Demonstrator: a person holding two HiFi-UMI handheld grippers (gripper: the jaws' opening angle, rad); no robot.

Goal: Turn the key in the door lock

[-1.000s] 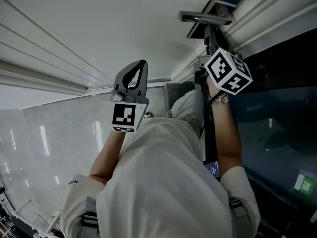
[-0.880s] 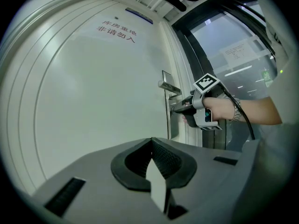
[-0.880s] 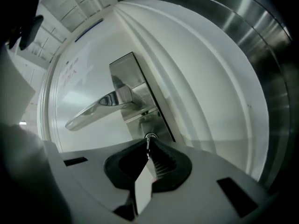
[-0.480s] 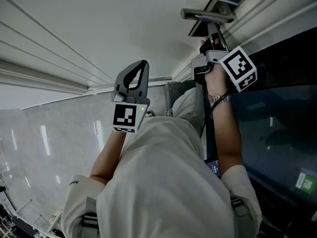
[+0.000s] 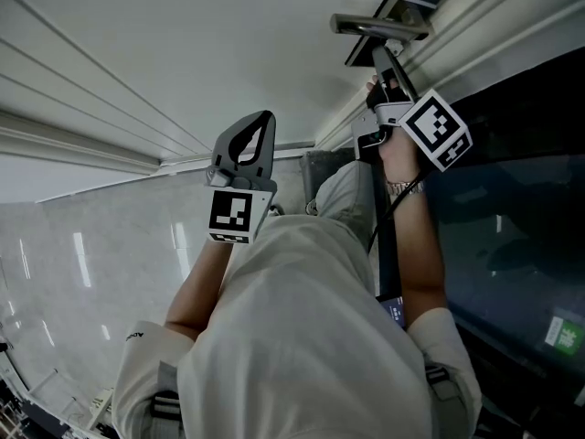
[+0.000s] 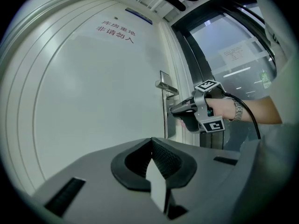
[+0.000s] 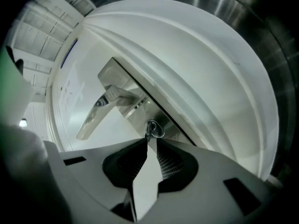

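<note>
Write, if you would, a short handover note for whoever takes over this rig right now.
Left hand-held gripper: shut, empty, held away from the door.
Right hand-held gripper: at the lock plate below the door handle. Its jaws have just been opening, with the head of the key at their tips, apparently no longer pinched.
Done: the key sits in the lock plate.
Left: the views do not show whether the key has been fully turned. Probably regrip it and check or finish the turn.
</note>
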